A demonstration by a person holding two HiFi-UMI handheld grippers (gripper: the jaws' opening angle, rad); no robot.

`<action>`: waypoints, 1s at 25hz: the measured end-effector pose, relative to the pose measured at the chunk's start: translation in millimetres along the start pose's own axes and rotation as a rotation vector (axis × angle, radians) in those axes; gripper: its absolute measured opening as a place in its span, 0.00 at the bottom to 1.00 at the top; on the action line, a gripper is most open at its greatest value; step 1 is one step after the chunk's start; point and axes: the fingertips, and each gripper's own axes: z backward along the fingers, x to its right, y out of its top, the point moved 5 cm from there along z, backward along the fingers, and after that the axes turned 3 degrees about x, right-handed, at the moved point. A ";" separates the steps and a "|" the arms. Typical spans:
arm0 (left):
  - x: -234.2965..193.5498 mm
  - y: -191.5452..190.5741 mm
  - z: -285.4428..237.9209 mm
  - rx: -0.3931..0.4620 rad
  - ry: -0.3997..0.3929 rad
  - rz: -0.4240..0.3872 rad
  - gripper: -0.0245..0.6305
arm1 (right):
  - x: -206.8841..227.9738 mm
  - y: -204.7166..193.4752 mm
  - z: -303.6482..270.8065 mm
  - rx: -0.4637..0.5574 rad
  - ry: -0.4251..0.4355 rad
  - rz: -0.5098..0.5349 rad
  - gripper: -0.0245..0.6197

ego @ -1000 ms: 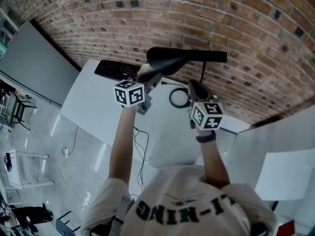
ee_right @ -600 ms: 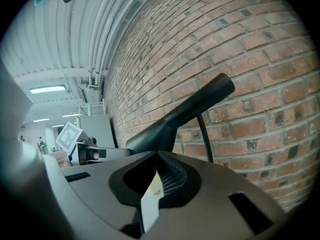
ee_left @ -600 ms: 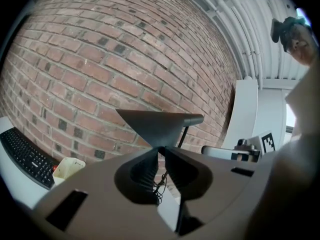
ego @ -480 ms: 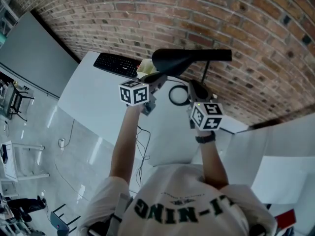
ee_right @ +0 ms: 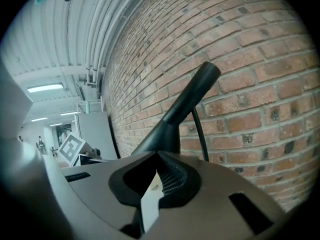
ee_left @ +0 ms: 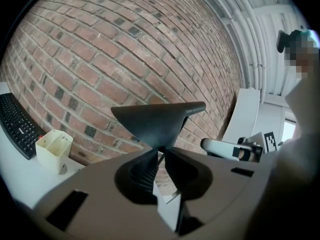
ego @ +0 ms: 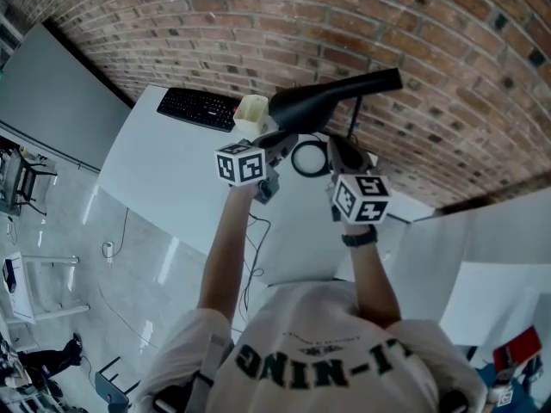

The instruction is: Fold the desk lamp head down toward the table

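Observation:
The black desk lamp head [ego: 331,97] slopes down to the left, its wide shade end low and its thin end high against the brick wall. My left gripper [ego: 280,138] is shut on the shade's lower edge; in the left gripper view the shade [ee_left: 156,120] narrows down into the nearly closed jaws of the left gripper [ee_left: 160,151]. My right gripper [ego: 338,151] is beside the thin lamp post [ego: 354,119], above the round base [ego: 308,157]. In the right gripper view the lamp head [ee_right: 180,109] rises just behind my right gripper's [ee_right: 159,156] meeting tips, with the post [ee_right: 200,134] to the right of them.
A black keyboard [ego: 200,107] lies at the white table's [ego: 172,179] far left, with a cream cup [ego: 252,109] next to it by the brick wall [ego: 284,24]. The cup [ee_left: 53,149] and keyboard [ee_left: 17,124] also show left of the left jaws.
The lamp head was level and now tilts, its shade end lower at the left. My left gripper has come down with it. The right gripper has stayed put.

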 end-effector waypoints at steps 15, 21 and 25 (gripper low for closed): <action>7.4 -36.3 -24.4 -0.075 -0.031 0.015 0.09 | 19.9 -12.1 10.3 -0.003 -0.058 -0.029 0.05; 2.8 -63.4 -33.2 -0.208 0.038 -0.085 0.04 | 23.3 -14.3 14.2 -0.005 -0.079 -0.039 0.05; -8.6 -81.3 -27.6 -0.201 0.062 -0.023 0.04 | 29.3 -13.4 18.5 -0.001 -0.094 -0.040 0.05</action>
